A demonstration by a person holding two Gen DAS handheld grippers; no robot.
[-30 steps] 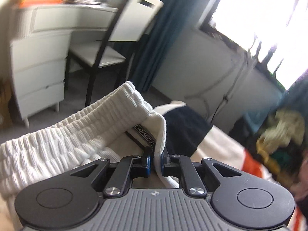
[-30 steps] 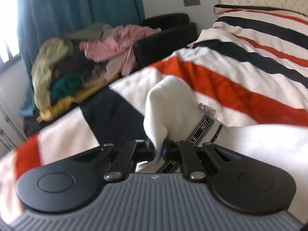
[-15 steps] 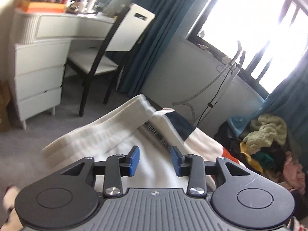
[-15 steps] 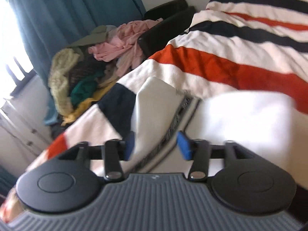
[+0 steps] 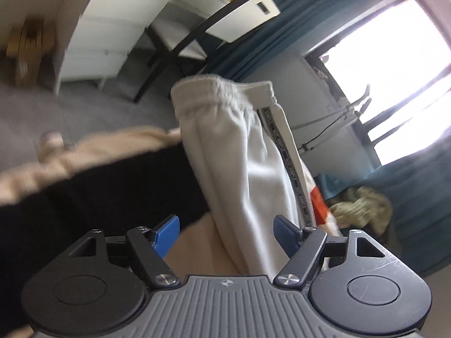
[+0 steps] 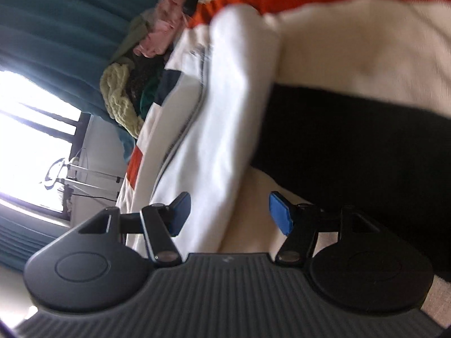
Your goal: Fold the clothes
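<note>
White sweatpants [image 5: 242, 152] with an elastic waistband and a lettered side stripe lie folded lengthwise on the striped bedspread [image 5: 107, 191]. They also show in the right wrist view [image 6: 225, 118], blurred. My left gripper [image 5: 227, 232] is open and empty, just short of the near end of the pants. My right gripper [image 6: 229, 214] is open and empty, over the pants' near edge. Both views are tilted.
A white chair [image 5: 214, 25] and white drawers [image 5: 107, 36] stand on the grey floor beyond the bed. A heap of clothes [image 6: 132, 84] lies by the teal curtain [image 6: 56, 28]. A bright window [image 5: 394, 56] is on the wall.
Both grippers have let go of the sweatpants and opened wide. They have pulled back and rolled sideways. The pants now lie flat on the bed.
</note>
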